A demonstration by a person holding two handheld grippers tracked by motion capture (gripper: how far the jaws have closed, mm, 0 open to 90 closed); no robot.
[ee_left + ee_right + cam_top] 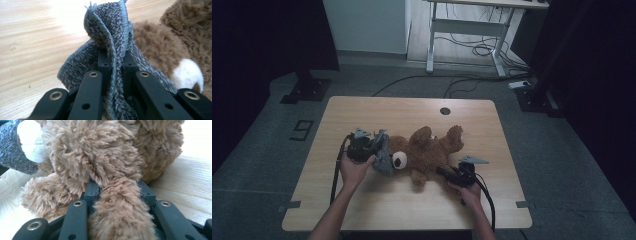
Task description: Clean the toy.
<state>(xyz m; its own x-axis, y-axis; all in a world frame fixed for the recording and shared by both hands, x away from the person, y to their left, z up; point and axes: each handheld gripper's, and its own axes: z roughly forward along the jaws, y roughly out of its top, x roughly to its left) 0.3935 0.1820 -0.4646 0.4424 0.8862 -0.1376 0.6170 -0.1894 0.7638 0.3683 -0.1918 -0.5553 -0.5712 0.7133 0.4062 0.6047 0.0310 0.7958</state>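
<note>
Lying across the middle of the table (362,115) is a brown bear (432,150), on its back with its head toward the person's left and its legs pointing away to the right. A grey cloth (383,156) sits against the bear's head, lifted off the wood. The left tool (374,145) is clamped on a bunched fold of that cloth, probably to draw it over or along the head. The right tool (443,172) is closed around one furry limb near the table's near edge, likely to keep the bear from sliding while the cloth is worked.

The left gripper view gives what the high view cannot: the cloth's (110,45) stitched hem stands pinched upright between the jaws, with the white muzzle (187,75) just beside it. The right gripper view shows the limb (120,210) filling the gap between the jaws, fur pressed on both sides.
</note>
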